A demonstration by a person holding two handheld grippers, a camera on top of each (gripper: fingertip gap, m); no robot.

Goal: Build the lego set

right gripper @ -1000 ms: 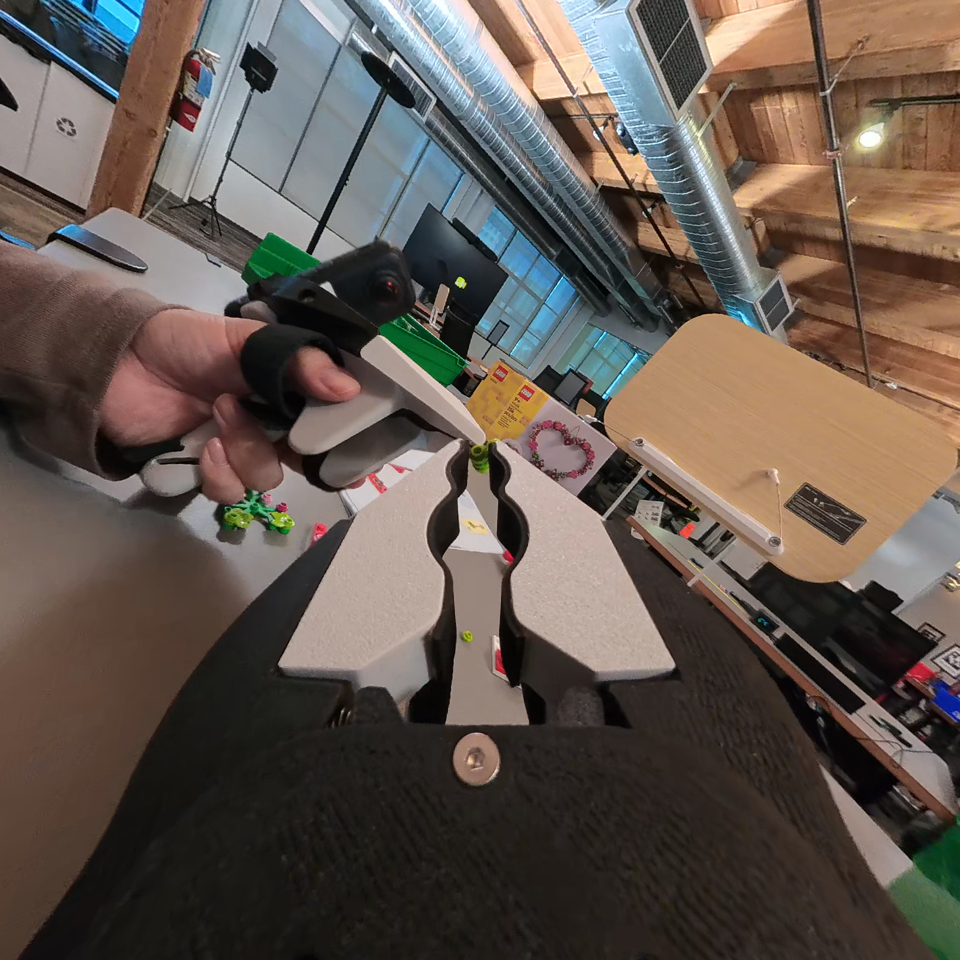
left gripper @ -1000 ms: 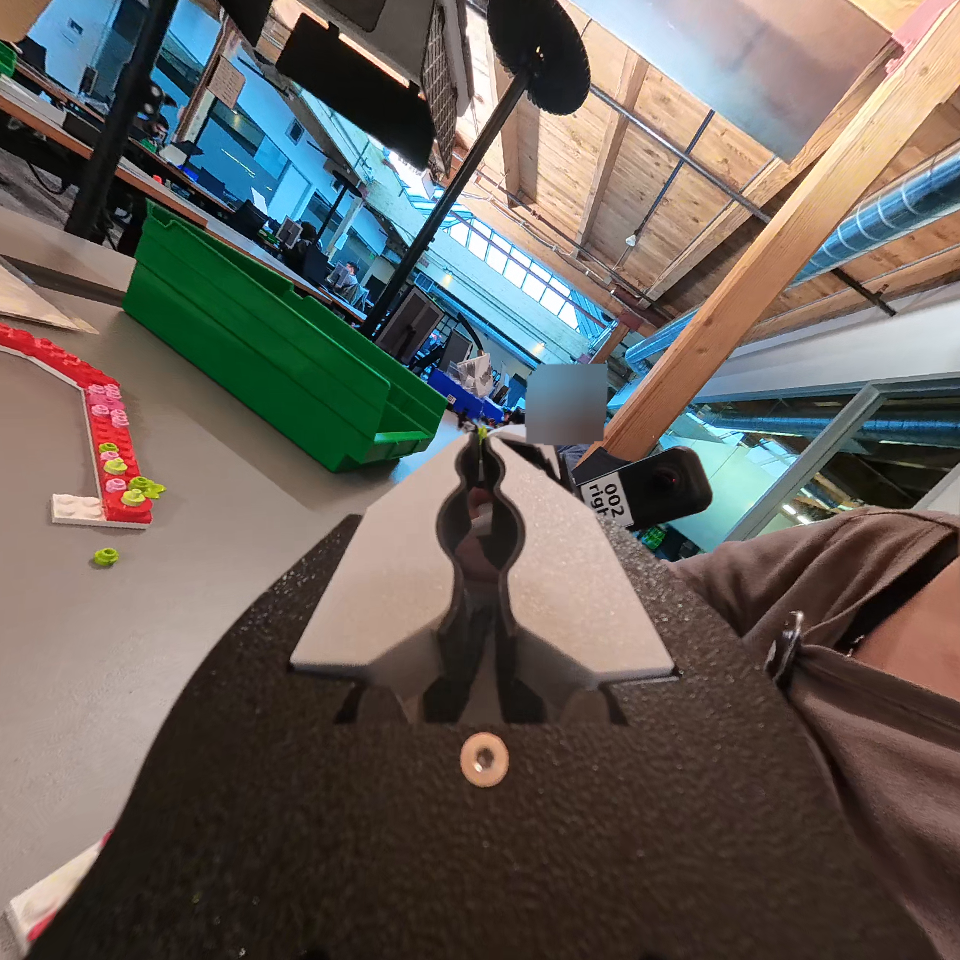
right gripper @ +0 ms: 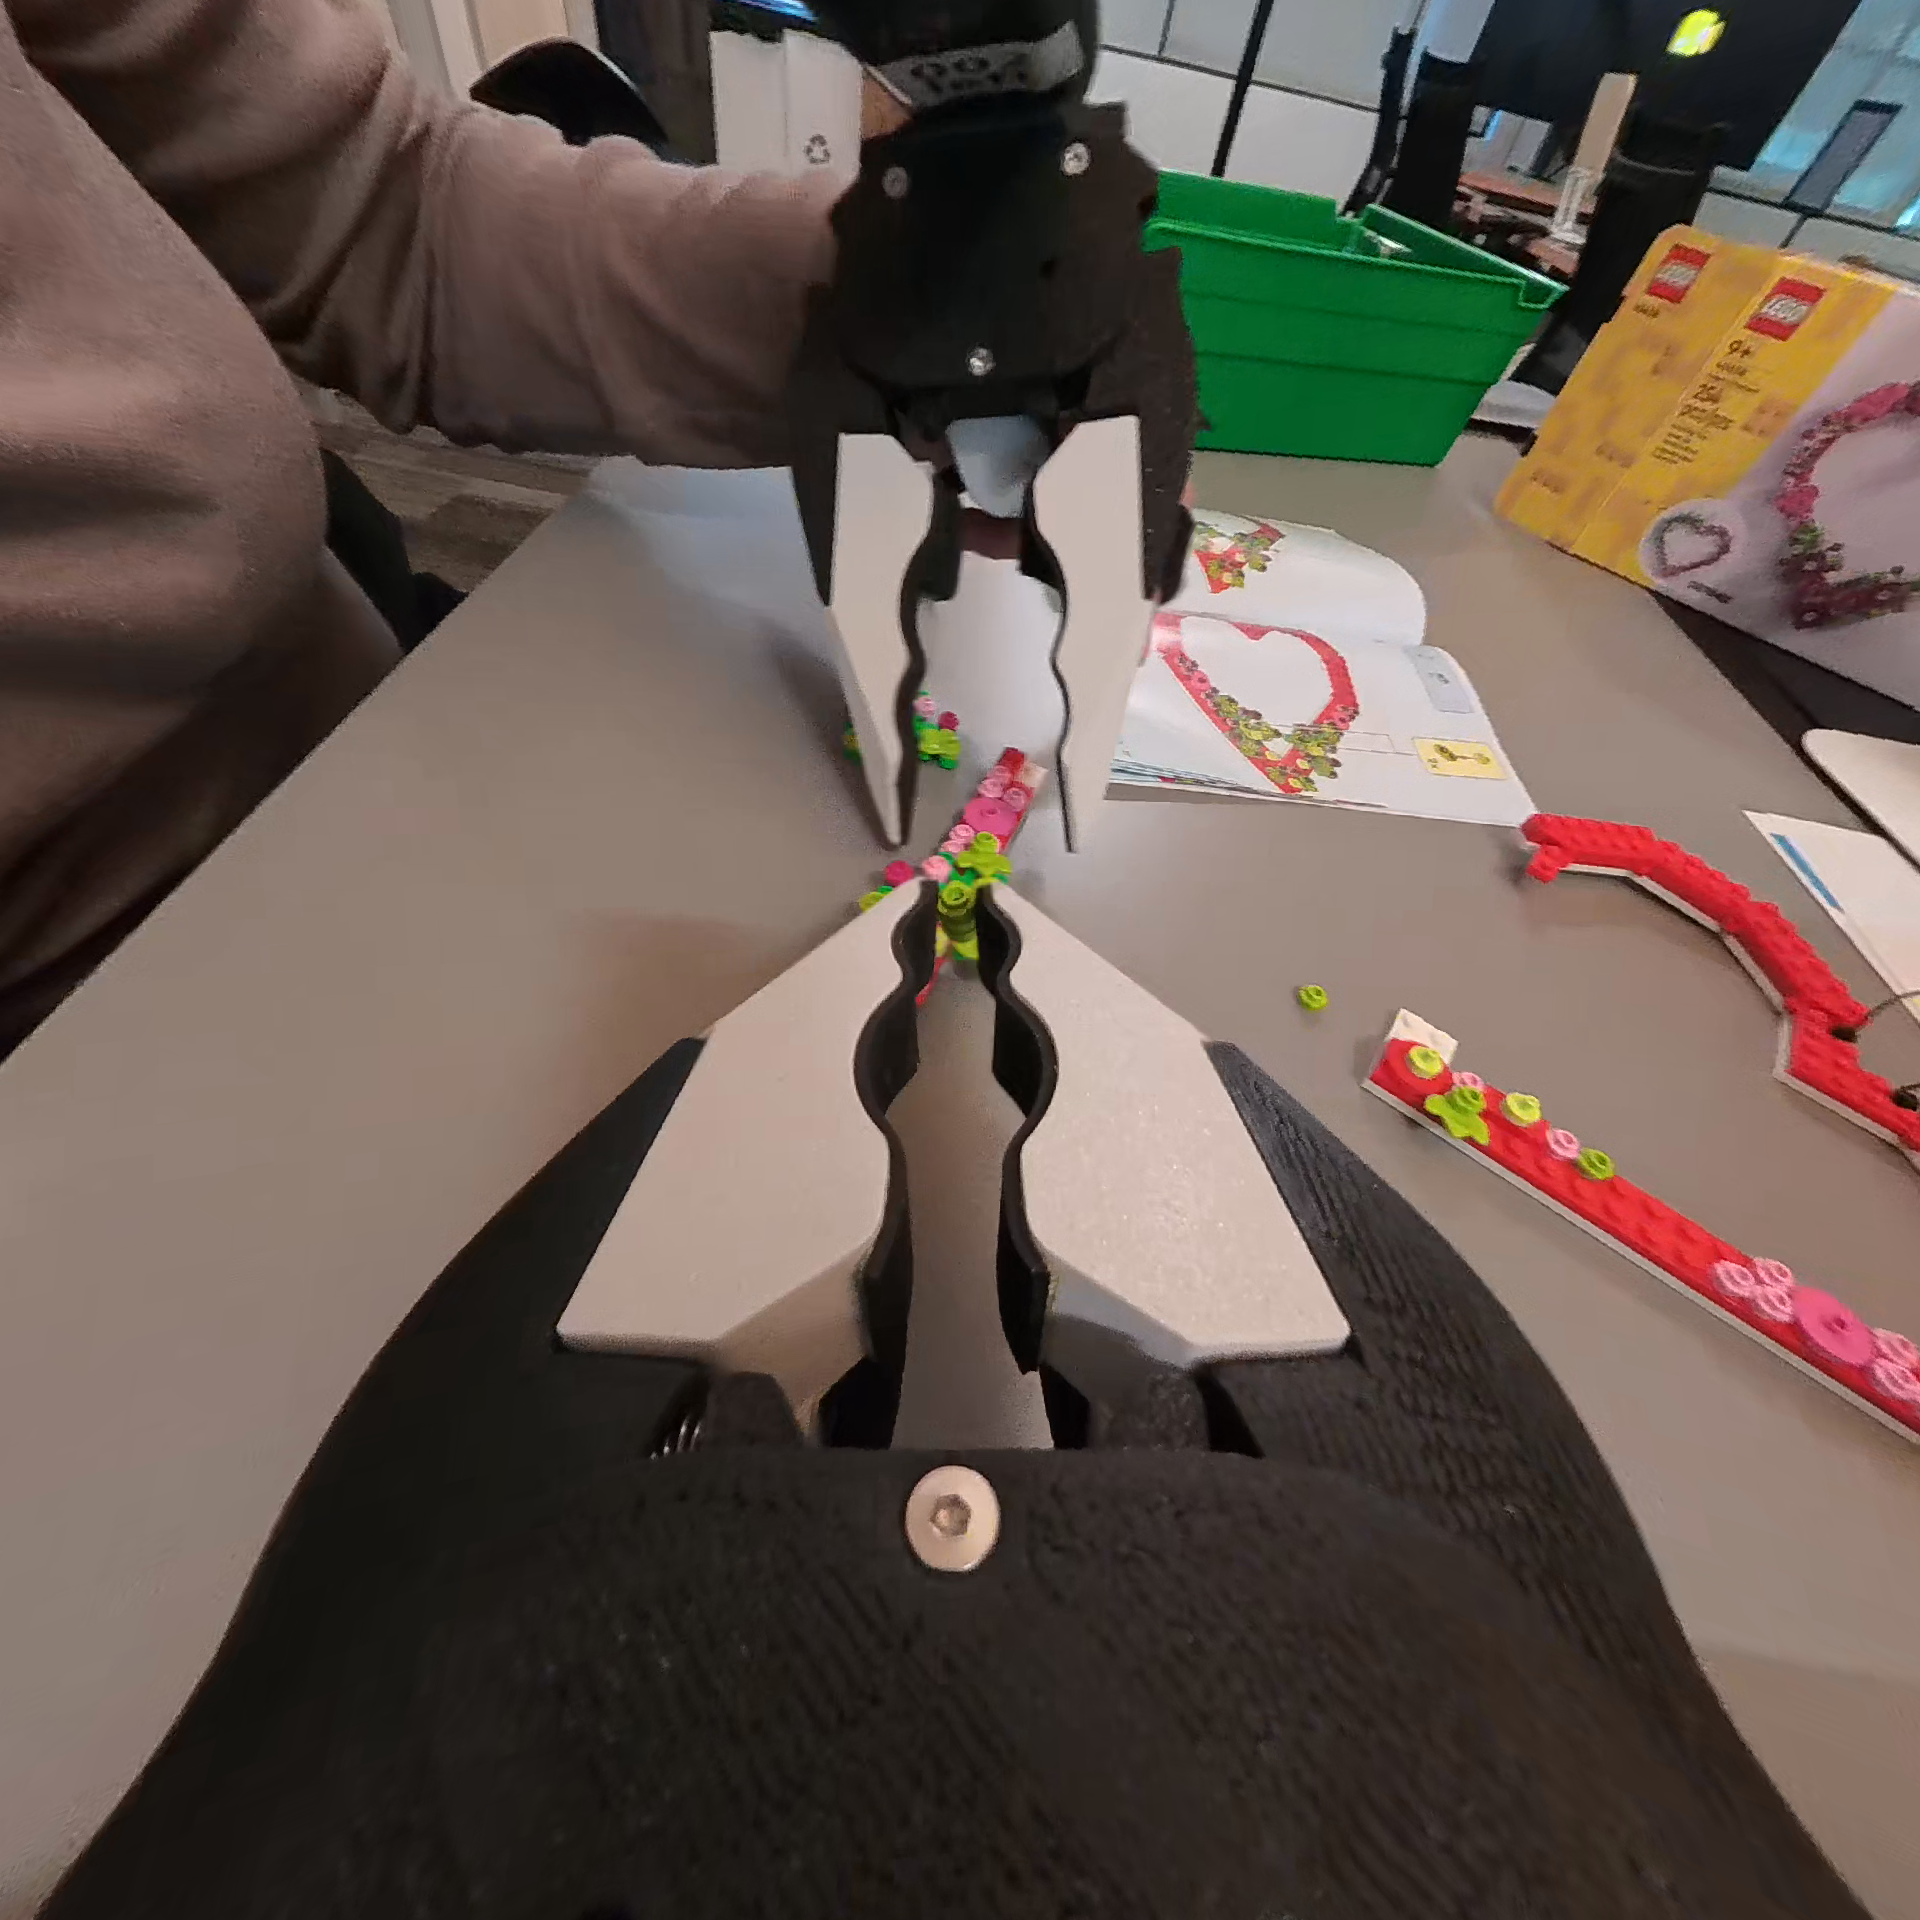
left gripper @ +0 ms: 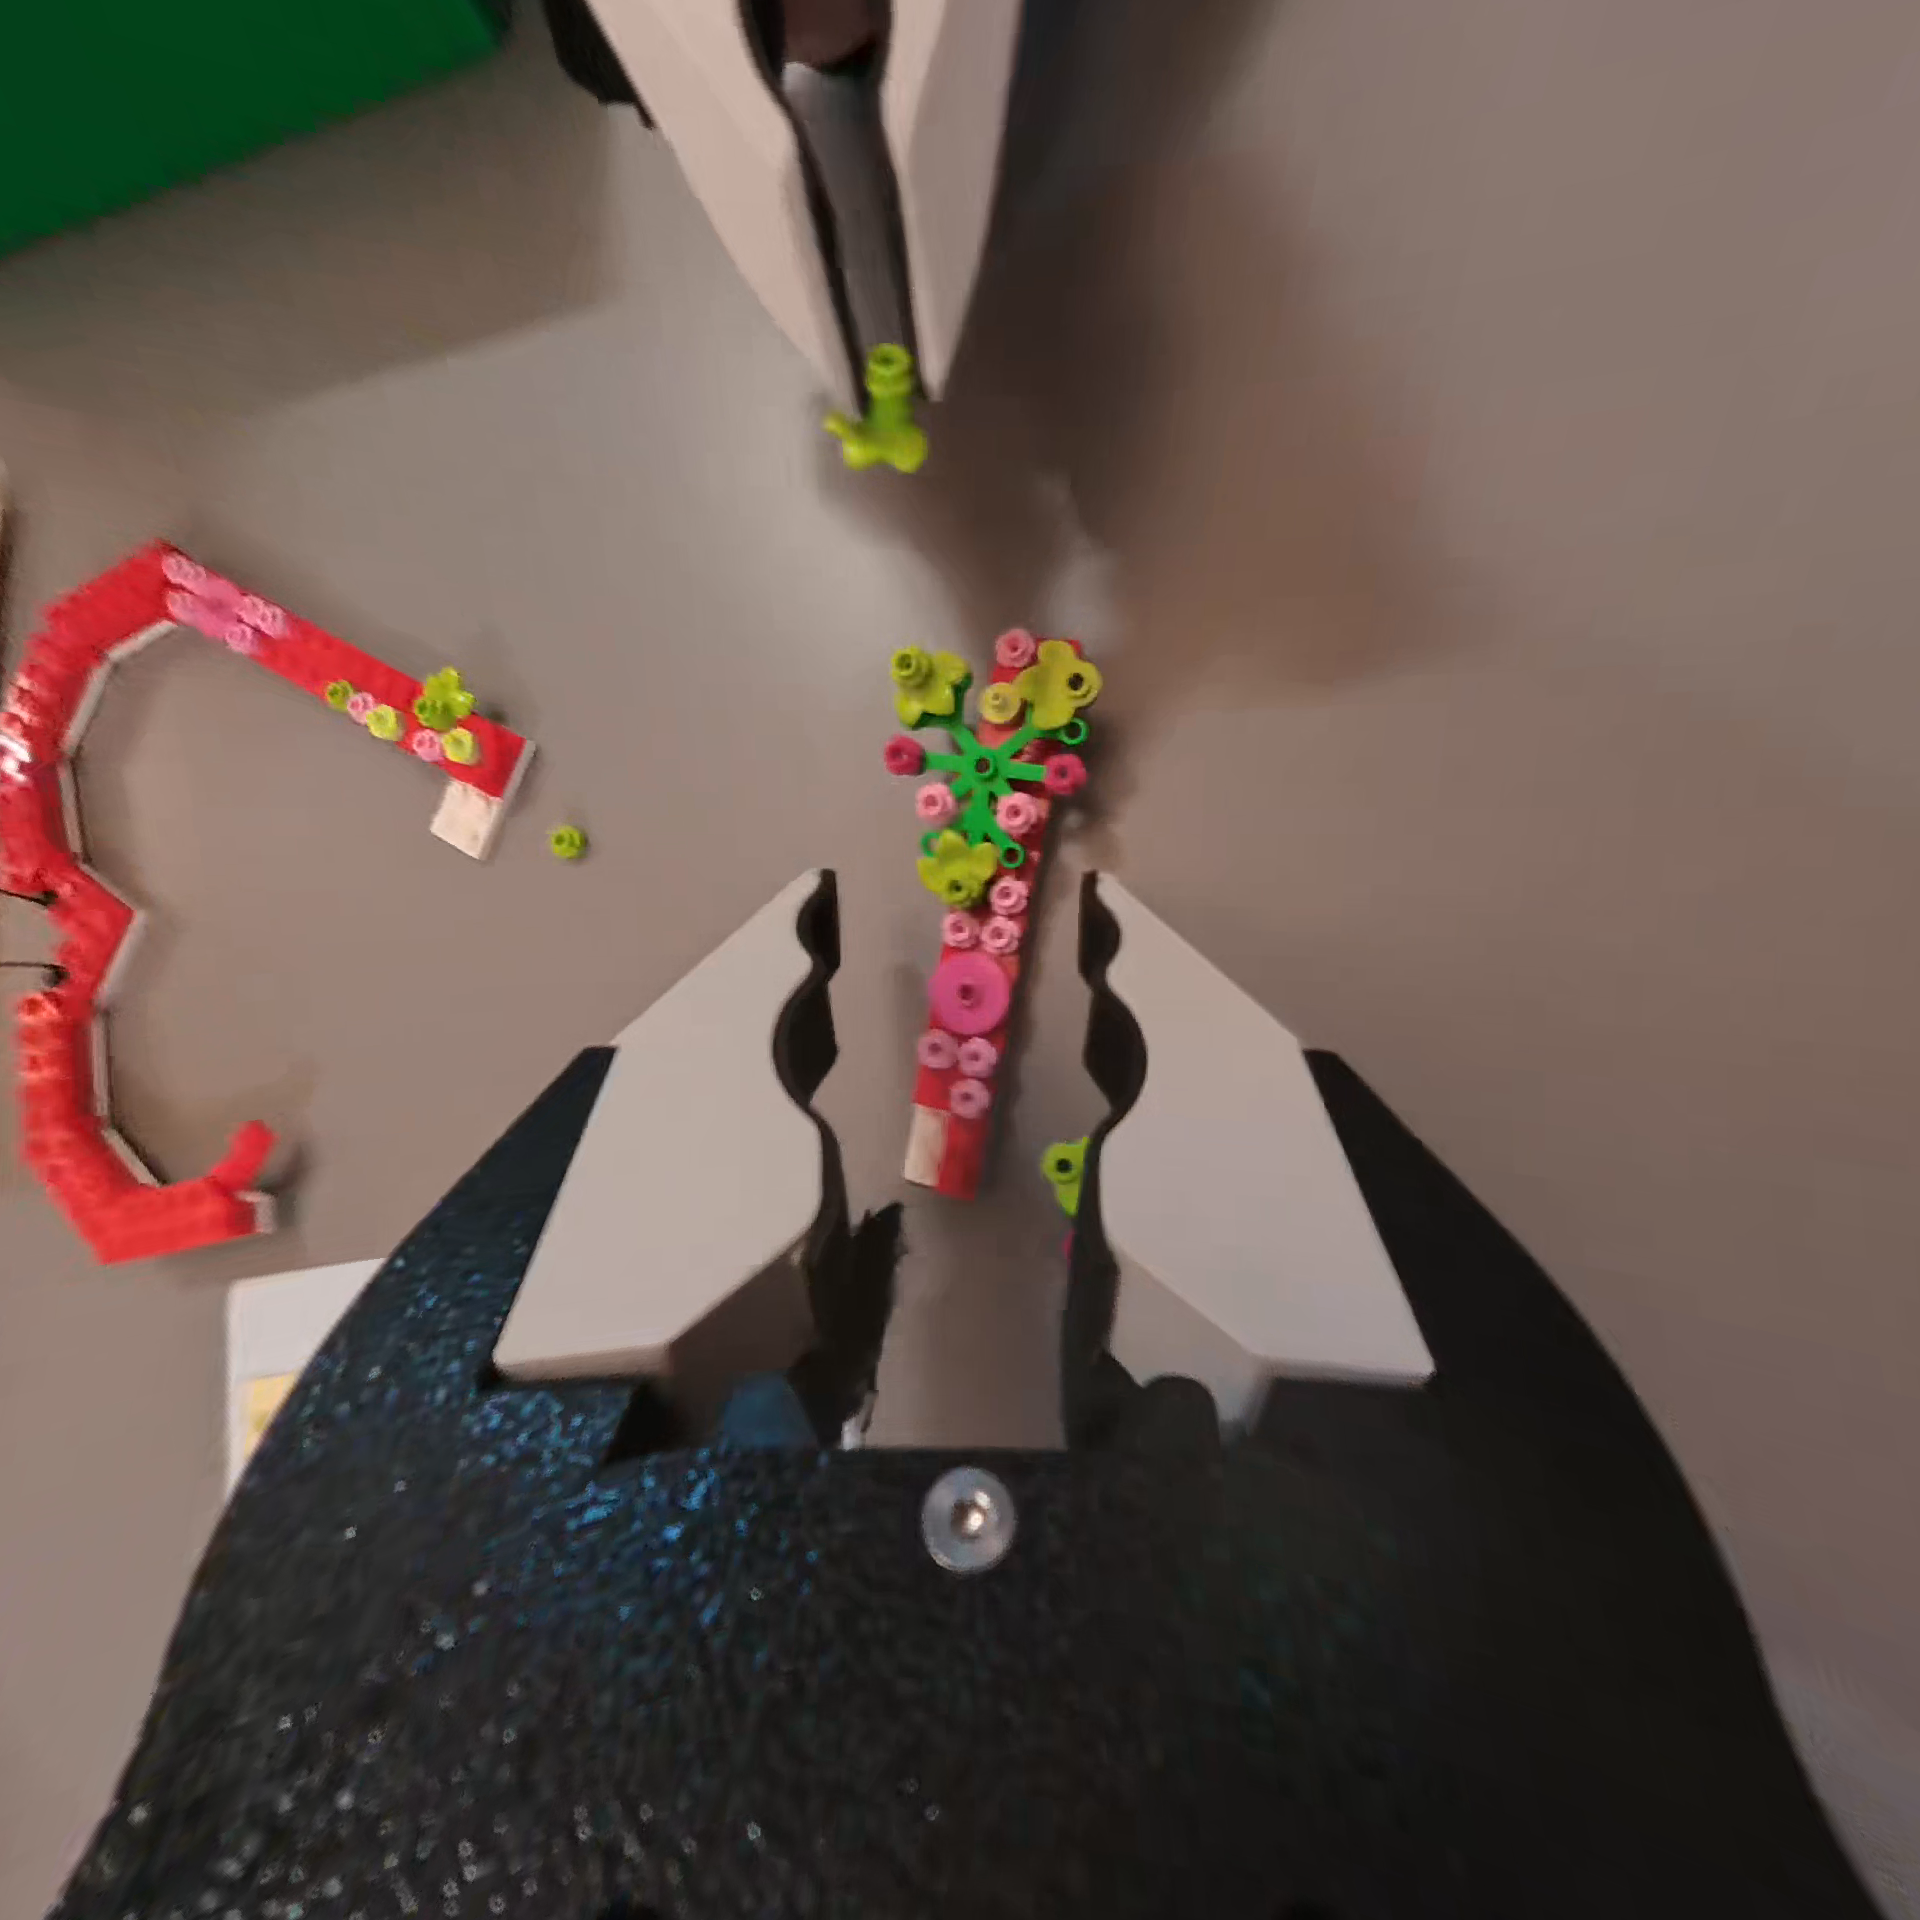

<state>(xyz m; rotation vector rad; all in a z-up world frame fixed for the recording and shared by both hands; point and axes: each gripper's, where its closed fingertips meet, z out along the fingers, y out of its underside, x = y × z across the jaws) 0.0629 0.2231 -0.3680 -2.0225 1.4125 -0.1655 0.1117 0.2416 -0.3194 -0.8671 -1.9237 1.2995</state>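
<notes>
Left wrist view looked straight down on the left gripper [left gripper: 956, 883], its pale, wavy-edged fingers spread wide and gripping nothing, straddling the near end of a straight red Lego strip [left gripper: 987, 935] that lay flat on the grey table [left gripper: 1558, 520]. That strip carried pink flower studs, one large magenta disc, lime leaf pieces and a bright green spoked stem piece. At 12 o'clock the right gripper [left gripper: 888, 400] reached in, its tips pinched on a lime green leaf piece [left gripper: 881, 416] held above the far end of the strip. At 9 o'clock lay a curved red heart segment [left gripper: 94, 883] with a white underside, sparsely studded with pink and lime; a loose lime stud [left gripper: 567, 842] sat just beside its end. A green bin [left gripper: 208, 104] filled the corner at 11 o'clock.

Right wrist view alone showed the setting: the right gripper [right gripper: 961, 894], clenched on the lime piece [right gripper: 958, 914], faced the left gripper [right gripper: 977, 842], which hung tips-down over the strip [right gripper: 992, 810] from a hand in a taupe sleeve [right gripper: 416, 260]. An open instruction booklet [right gripper: 1299, 686] lay at 1 o'clock, a yellow Lego box [right gripper: 1714, 416] at 2 o'clock, and the heart segment [right gripper: 1662, 1236] at 3 o'clock. The gripper bodies were rough black plastic.
</notes>
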